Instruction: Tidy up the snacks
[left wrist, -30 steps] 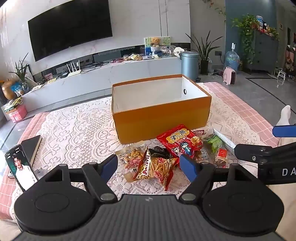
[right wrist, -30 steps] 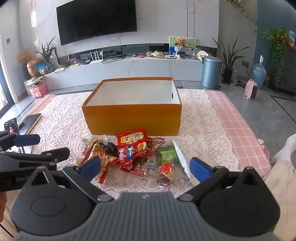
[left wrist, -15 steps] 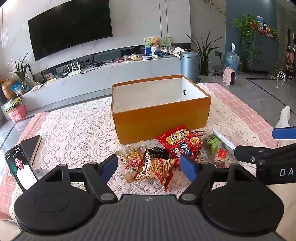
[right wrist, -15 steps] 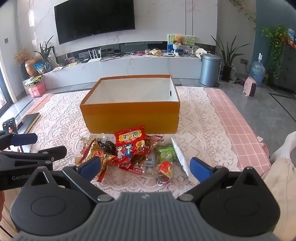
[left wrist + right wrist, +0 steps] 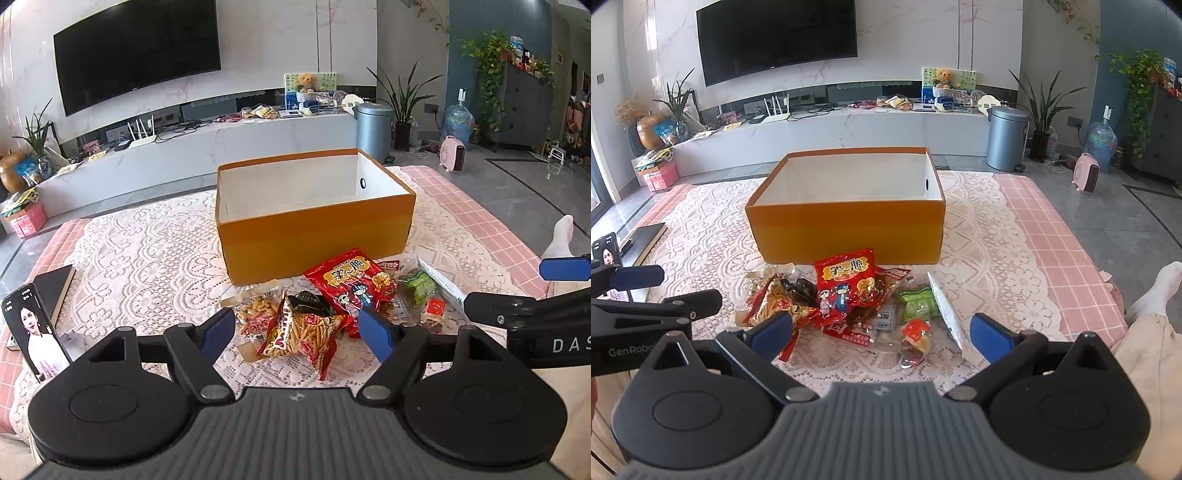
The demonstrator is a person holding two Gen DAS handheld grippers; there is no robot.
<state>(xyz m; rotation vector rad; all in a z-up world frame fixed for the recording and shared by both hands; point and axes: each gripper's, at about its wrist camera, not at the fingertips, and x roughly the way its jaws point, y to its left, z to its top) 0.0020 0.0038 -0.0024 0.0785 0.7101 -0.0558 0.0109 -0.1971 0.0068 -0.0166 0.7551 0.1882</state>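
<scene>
An open orange box [image 5: 314,236] [image 5: 846,229] with a white inside stands on the lace cloth. In front of it lies a pile of snack packets: a big red bag [image 5: 351,280] [image 5: 846,280], a bag of stick crackers [image 5: 306,332] [image 5: 775,302], a green packet [image 5: 419,286] [image 5: 918,299], a small red-orange packet [image 5: 916,328] and a long white wrapper [image 5: 945,310]. My left gripper [image 5: 297,332] hovers open just short of the cracker bag. My right gripper [image 5: 881,330] is open near the pile, holding nothing.
A phone [image 5: 35,332] leans at the left edge beside a dark book [image 5: 55,288]. The lace cloth [image 5: 147,251] covers a pink checked table. A socked foot [image 5: 1156,288] lies at the right. A TV bench and a metal bin [image 5: 1004,138] stand beyond.
The right wrist view has shifted slightly, with the box and pile sliding a little left and up in frame. The left gripper has barely moved. Both stay open.
</scene>
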